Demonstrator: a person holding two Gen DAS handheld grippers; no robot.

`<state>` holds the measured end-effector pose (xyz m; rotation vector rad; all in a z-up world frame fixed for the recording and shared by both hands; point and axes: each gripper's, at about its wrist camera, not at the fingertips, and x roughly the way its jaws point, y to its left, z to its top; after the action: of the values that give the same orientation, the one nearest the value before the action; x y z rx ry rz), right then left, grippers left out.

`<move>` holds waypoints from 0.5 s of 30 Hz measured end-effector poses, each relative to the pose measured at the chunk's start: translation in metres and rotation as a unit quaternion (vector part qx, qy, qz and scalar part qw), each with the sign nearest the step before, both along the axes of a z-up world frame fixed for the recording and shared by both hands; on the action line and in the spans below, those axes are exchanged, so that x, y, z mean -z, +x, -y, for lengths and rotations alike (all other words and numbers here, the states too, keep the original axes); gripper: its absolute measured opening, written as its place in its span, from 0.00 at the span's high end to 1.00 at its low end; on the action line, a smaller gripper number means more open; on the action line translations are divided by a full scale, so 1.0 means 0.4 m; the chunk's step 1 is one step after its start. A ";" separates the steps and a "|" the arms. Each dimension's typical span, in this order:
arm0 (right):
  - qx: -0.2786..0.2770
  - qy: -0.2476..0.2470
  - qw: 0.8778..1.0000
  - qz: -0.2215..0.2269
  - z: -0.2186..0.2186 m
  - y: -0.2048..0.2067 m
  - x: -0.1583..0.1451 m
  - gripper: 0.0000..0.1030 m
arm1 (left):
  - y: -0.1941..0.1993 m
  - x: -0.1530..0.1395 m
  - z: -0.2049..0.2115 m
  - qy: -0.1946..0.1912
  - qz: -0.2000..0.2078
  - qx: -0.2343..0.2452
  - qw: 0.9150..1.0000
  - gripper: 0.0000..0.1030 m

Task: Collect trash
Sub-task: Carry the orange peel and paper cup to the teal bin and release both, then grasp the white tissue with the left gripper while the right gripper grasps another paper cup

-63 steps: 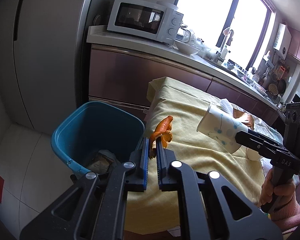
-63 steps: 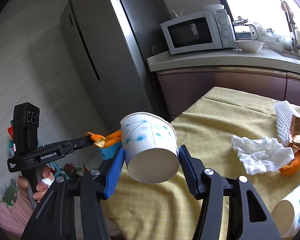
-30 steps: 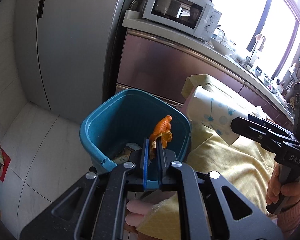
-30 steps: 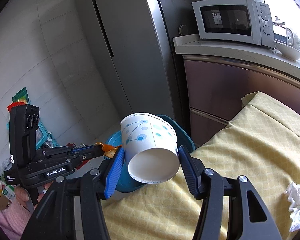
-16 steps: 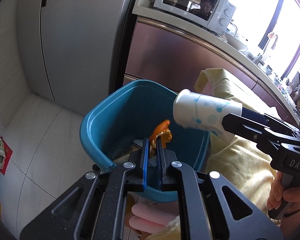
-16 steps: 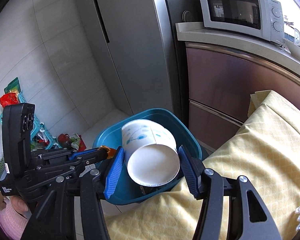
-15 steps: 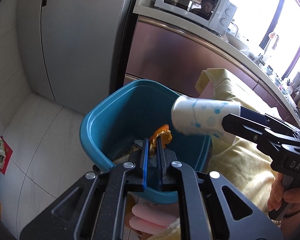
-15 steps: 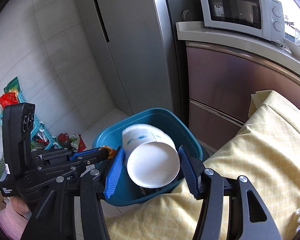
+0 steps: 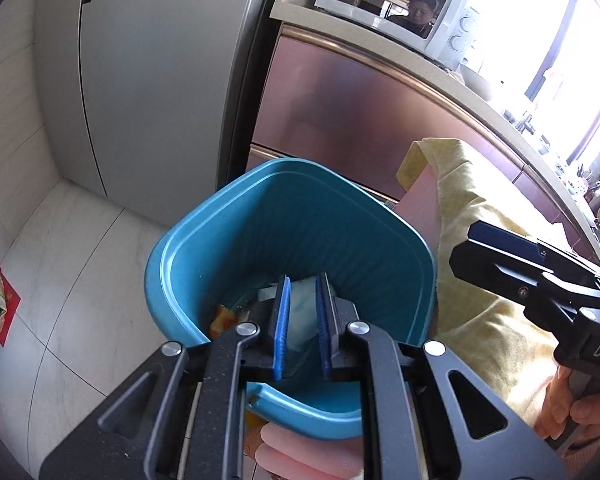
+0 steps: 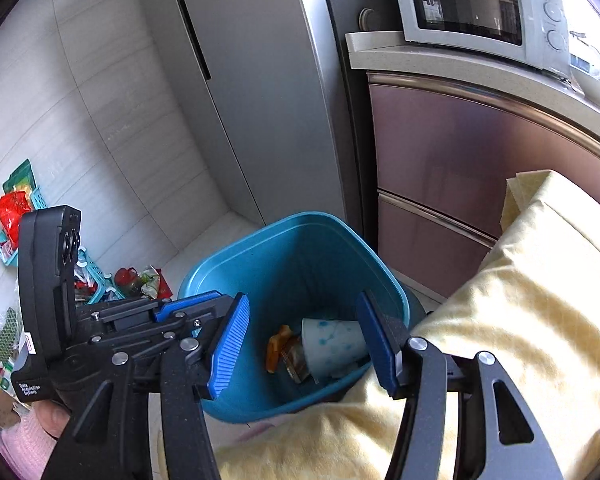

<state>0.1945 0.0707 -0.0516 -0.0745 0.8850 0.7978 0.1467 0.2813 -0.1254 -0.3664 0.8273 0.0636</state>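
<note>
A home kitchen. A microwave point(image 10: 482, 12) sits on a stone counter point(image 10: 460, 70) above brown cabinets point(image 10: 452, 148). A tall steel fridge point(image 10: 256, 80) stands beside them on tiled floor

The blue bin point(image 10: 300, 256) stood open at the top, with room to reach down inside. At its bottom lay a paper cup point(image 10: 332, 344) and orange peel point(image 10: 276, 348). The yellow cloth point(image 10: 520, 320) pressed against one side. The fridge point(image 10: 260, 80) and brown cabinet point(image 10: 440, 168) stood close behind. The floor point(image 9: 68, 280) beside the bin was free.
</note>
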 end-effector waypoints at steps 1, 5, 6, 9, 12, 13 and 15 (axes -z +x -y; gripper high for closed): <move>0.000 0.002 1.000 -0.001 0.007 -0.003 -0.001 0.47 | -0.004 -0.004 0.001 -0.001 0.003 0.002 1.000 0.85; 0.003 0.015 1.000 0.001 0.047 -0.019 -0.012 0.47 | -0.023 -0.032 0.027 0.004 0.020 0.016 1.000 0.80; 0.005 0.018 1.000 0.003 0.060 -0.025 -0.016 0.47 | -0.028 -0.043 0.036 0.006 0.027 0.021 0.999 0.78; 0.011 0.027 1.000 0.010 0.105 -0.048 -0.032 0.47 | -0.051 -0.080 0.069 0.013 0.048 0.038 0.998 0.72; 0.020 0.034 0.999 0.022 0.160 -0.070 -0.051 0.47 | -0.070 -0.114 0.114 0.017 0.067 0.062 0.996 0.68; 0.025 0.036 0.999 0.027 0.180 -0.078 -0.059 0.47 | -0.075 -0.125 0.131 0.018 0.073 0.072 0.995 0.67; 0.033 0.041 0.998 0.037 0.220 -0.095 -0.075 0.47 | -0.084 -0.145 0.166 0.021 0.082 0.091 0.992 0.66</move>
<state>0.1565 -0.0172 -0.0215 -0.0019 0.7791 0.7639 0.1130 0.2149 -0.0674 -0.2527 0.6931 -0.1174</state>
